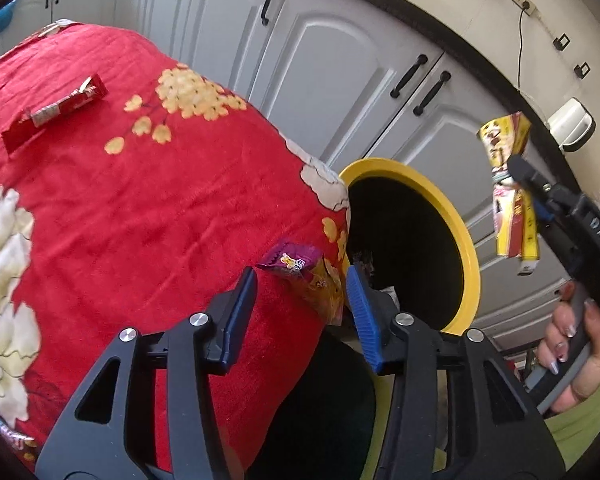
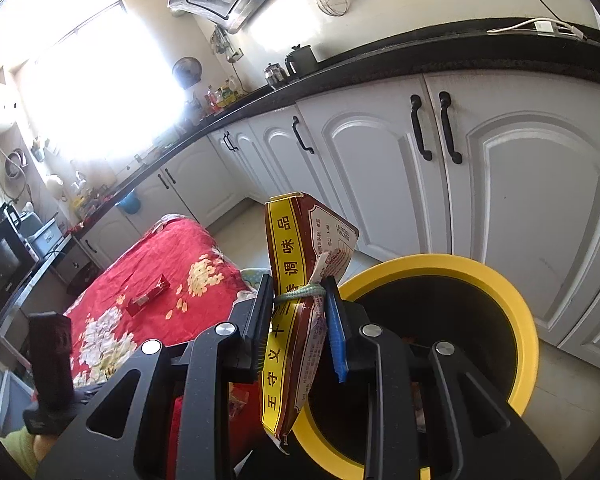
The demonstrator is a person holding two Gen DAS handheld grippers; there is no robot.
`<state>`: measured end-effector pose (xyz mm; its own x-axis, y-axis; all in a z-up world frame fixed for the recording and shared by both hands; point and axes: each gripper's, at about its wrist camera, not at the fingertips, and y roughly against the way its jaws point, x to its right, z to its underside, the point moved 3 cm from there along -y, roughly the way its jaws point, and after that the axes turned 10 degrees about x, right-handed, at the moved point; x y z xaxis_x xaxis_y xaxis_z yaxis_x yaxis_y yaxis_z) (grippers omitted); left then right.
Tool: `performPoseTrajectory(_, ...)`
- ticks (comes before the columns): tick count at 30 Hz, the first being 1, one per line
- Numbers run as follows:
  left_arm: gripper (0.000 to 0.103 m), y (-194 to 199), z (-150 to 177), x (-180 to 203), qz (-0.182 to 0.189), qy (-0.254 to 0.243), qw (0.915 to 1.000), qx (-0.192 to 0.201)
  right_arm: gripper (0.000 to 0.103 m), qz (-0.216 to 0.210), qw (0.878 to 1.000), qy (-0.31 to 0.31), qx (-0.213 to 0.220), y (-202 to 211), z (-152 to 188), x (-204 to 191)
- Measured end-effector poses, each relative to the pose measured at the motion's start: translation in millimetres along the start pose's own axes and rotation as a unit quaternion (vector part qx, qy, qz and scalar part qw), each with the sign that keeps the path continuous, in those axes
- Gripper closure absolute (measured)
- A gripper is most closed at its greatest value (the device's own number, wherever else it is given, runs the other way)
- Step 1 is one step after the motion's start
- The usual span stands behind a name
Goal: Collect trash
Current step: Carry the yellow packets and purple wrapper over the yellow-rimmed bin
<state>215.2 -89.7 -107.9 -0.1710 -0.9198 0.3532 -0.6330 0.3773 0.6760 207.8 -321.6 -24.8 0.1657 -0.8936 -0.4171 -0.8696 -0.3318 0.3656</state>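
Note:
My right gripper (image 2: 298, 300) is shut on a yellow and brown seasoning packet (image 2: 300, 248) tied with green string, held up beside the rim of the yellow-rimmed black bin (image 2: 512, 300). In the left wrist view that packet (image 1: 512, 196) hangs from the right gripper (image 1: 518, 176) to the right of the bin (image 1: 466, 236). My left gripper (image 1: 302, 284) is open around a purple and yellow snack wrapper (image 1: 308, 276) at the edge of the red floral cloth (image 1: 120, 200). A red wrapper (image 1: 56, 108) lies farther back on the cloth, also in the right wrist view (image 2: 148, 294).
White cabinet doors with black handles (image 2: 420, 128) stand behind the bin under a black countertop (image 2: 420, 60). The cloth-covered table (image 2: 156, 264) sits left of the bin. A microwave (image 2: 0, 264) is at far left.

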Motion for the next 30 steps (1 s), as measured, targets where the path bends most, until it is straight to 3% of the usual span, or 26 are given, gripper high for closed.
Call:
performPoseTrajectory(2, 0.068, -4.9, 1.8, 1.5, 0.000, 0.000, 1.0000, -0.002, 0.078, 0.002, 1.000, -0.002, 0.001, 1.3, -0.1, 3.3)
performPoseTrajectory(5, 0.089, -15.5, 4.1, 4.3, -0.001, -0.003, 1.0000, -0.008, 0.078, 0.006, 1.000, -0.005, 0.002, 3.7, 0.7, 7.9)
performPoseTrajectory(8, 0.094, -18.8, 3.0, 11.3, 0.005, -0.010, 0.9999, -0.004, 0.078, 0.011, 1.000, -0.006, 0.004, 6.9, -0.3, 13.2)
performPoseTrajectory(20, 0.095, -33.9, -17.1, 86.6, 0.050, -0.075, 0.9959, 0.016, 0.078, 0.039, 0.999, -0.024, 0.018, 26.0, -2.8, 49.9)
performPoseTrajectory(30, 0.095, -55.8, -20.7, 134.9, 0.072, -0.107, 0.9915, 0.021, 0.078, 0.055, 0.998, -0.036, 0.001, 26.0, 8.3, 79.6)
